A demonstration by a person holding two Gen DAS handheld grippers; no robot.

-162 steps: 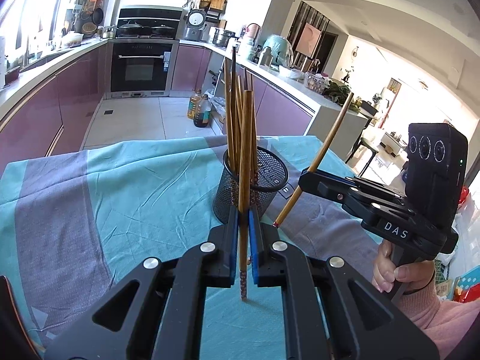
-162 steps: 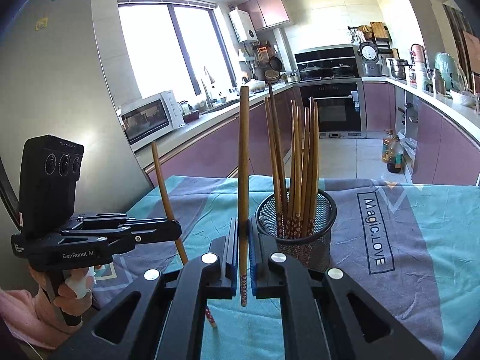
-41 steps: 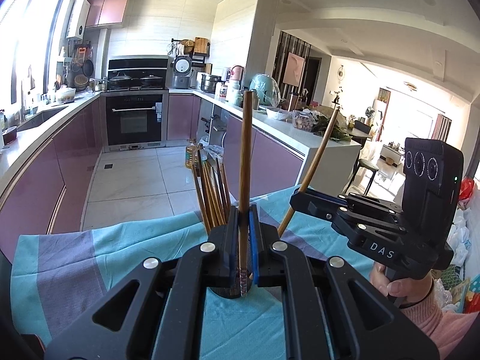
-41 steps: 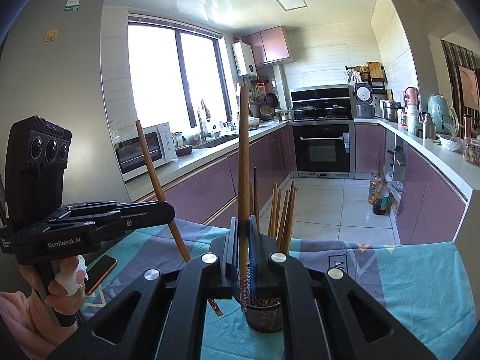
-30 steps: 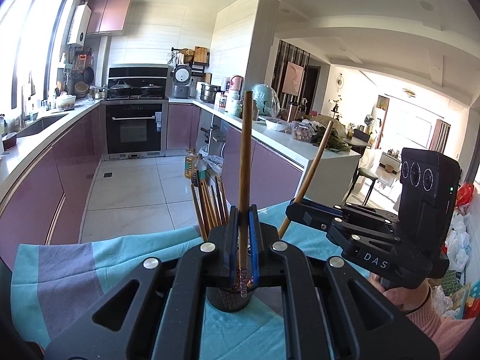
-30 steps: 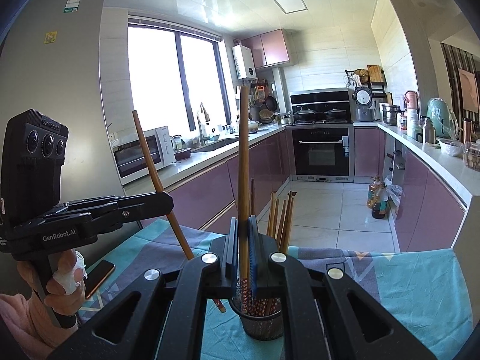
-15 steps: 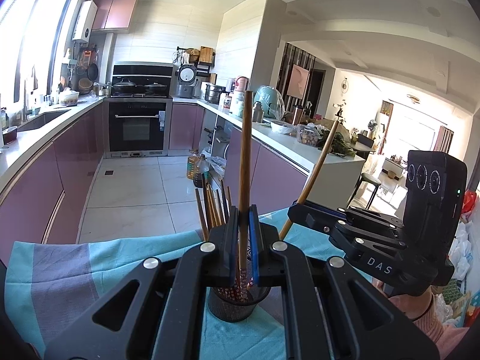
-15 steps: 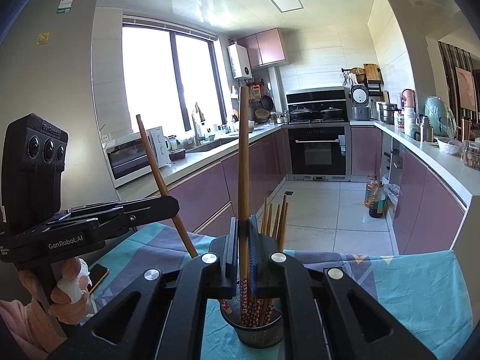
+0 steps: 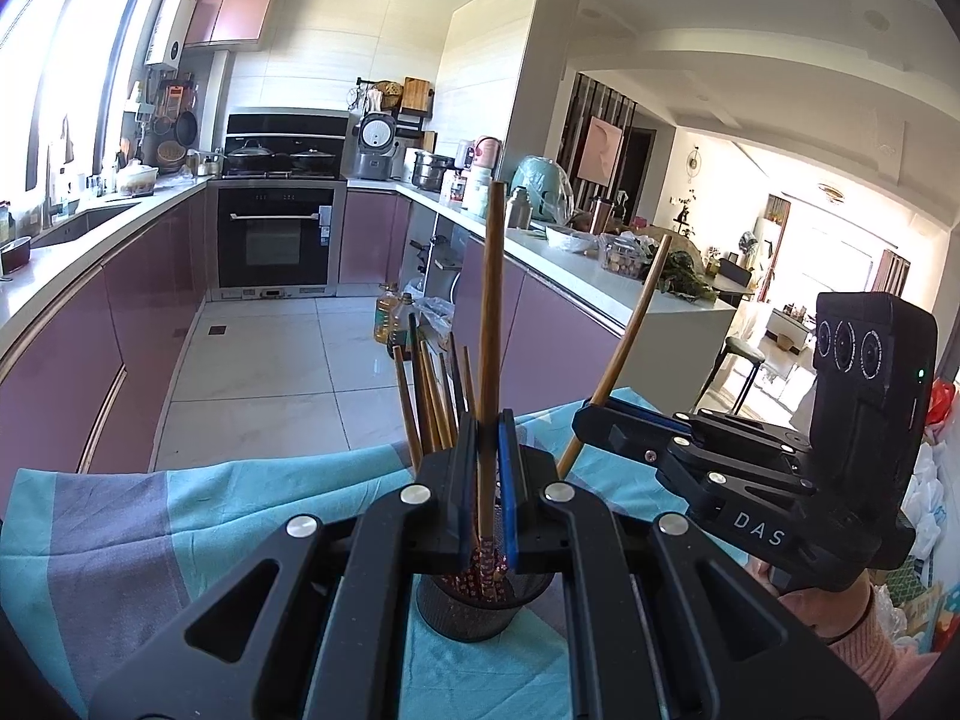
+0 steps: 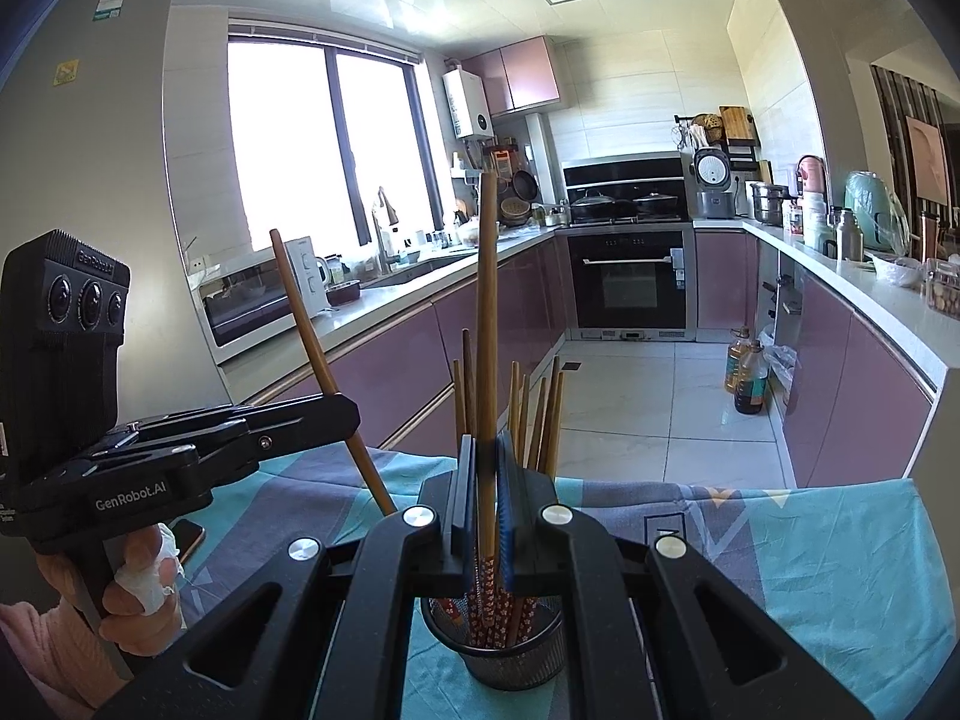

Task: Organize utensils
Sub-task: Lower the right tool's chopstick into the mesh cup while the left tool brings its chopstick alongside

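A black mesh holder [image 9: 480, 606] with several wooden chopsticks [image 9: 427, 402] stands on the teal and grey tablecloth [image 9: 120, 540]. My left gripper [image 9: 486, 450] is shut on one upright chopstick [image 9: 491, 330]. Its patterned lower end hangs at the holder's mouth. Over the same holder [image 10: 516, 654], my right gripper [image 10: 485, 456] is shut on another upright chopstick [image 10: 487, 300], whose patterned end dips among the standing chopsticks [image 10: 540, 414]. Each view shows the other gripper from the side, the right gripper [image 9: 594, 420] and the left gripper [image 10: 342, 414], each with its chopstick slanting through the jaws.
A phone [image 10: 189, 534] lies on the cloth below the left gripper. A person's hand [image 10: 141, 576] with a pink sleeve grips the left handle. Beyond the table's far edge are a tiled floor, oil bottles [image 10: 744, 378] and purple cabinets [image 9: 90, 360].
Both grippers have risen with their chopsticks since the oldest frames, from beside the holder to above it. In the last half second the views barely differ.
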